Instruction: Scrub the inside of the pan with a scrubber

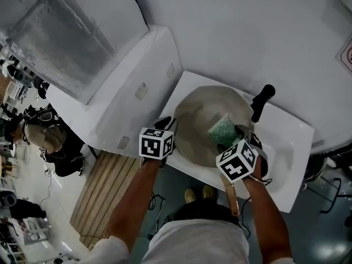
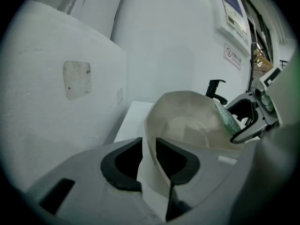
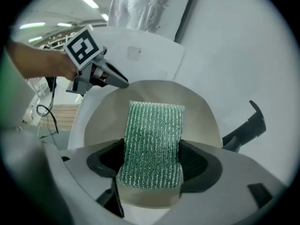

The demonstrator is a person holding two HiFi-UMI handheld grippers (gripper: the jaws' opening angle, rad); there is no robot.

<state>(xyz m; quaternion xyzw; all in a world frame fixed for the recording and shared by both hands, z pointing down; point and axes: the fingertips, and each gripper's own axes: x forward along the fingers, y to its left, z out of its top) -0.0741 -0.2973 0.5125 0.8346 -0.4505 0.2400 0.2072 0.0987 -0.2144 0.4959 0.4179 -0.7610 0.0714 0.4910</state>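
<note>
Mid-scrub: clamping the green mesh scrubber in the right tool, just above the round beige pan's inside. Straddling that pan's rim with the left tool, jaws slightly apart. Likely needing next: pinching the rim, pressing the scrubber down.

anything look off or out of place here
Nothing looks spilled or damaged. One oddity: the pan is tipped up in the white basin rather than lying flat, its rim between the left gripper's jaws. The right gripper is shut on the green scrubber, so the tilt looks deliberate.
</note>
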